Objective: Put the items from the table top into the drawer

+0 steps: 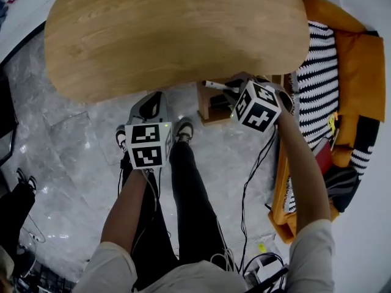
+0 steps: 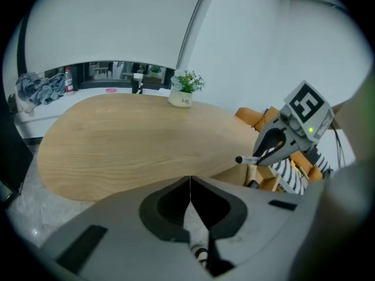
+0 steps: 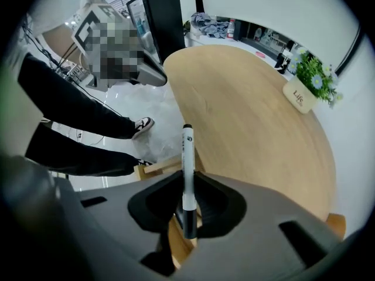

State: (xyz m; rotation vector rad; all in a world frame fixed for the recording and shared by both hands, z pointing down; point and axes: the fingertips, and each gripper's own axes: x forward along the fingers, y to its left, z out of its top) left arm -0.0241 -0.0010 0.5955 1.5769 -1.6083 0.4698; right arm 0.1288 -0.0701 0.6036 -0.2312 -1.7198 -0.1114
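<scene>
— Marble floor under a pale oval desk. So where are we with the clearing?

— Start at the right hand-held gripper. It is clamped on a white marker with a black end, gripped along the barrel, and the lighter end pokes out past the jaws.

— And the other one?

— The left hand-held gripper is clenched with nothing between its jaws. It hangs off the desk edge, over the floor, well apart from the right one.

— Where is the drawer?

— Just beneath the right hand-held gripper a small wooden unit sits at the desk's edge, with dark things lying in it. I take that for the open drawer. The marker is held over it, not in it.

— How much is done, then?

— My reading is that this item is lifted and nearly delivered, so only lowering it and letting go remain. Farther out from the hand-held gripper, the desk top looks bare except for a small potted plant at its far side. I cannot tell whether that counts as something to stow. If it doesn't, the marker may be the last item.
</scene>
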